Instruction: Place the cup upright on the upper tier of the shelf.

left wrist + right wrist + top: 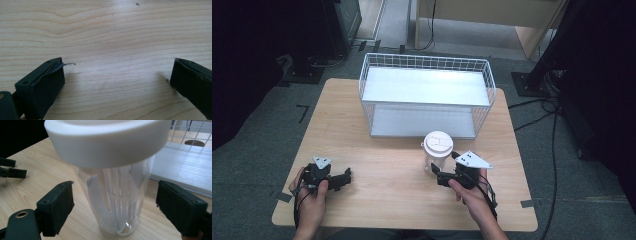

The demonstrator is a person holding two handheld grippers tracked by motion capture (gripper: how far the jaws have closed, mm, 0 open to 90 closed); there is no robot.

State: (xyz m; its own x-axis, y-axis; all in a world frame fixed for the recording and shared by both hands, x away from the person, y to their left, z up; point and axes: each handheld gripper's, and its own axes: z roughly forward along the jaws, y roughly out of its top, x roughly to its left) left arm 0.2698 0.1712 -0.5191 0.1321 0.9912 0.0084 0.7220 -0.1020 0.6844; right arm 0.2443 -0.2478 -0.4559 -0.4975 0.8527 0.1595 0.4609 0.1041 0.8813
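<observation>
The clear bottle (117, 195) stands upright between the right gripper (115, 207)'s open, untouching fingers (58, 205).

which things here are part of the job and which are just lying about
In the job: clear bottle, right gripper open around it, likely the wire basket.
Lying about: left gripper open on the table, floor cables.

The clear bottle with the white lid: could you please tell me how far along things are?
Nothing looks finished: the bottle stands on the table before the wire rack. In hand: the right gripper brackets it, jaws open, pads not touching. Remaining: gripping, lifting, probably placing it in the rack. The left gripper sits open aside.
</observation>
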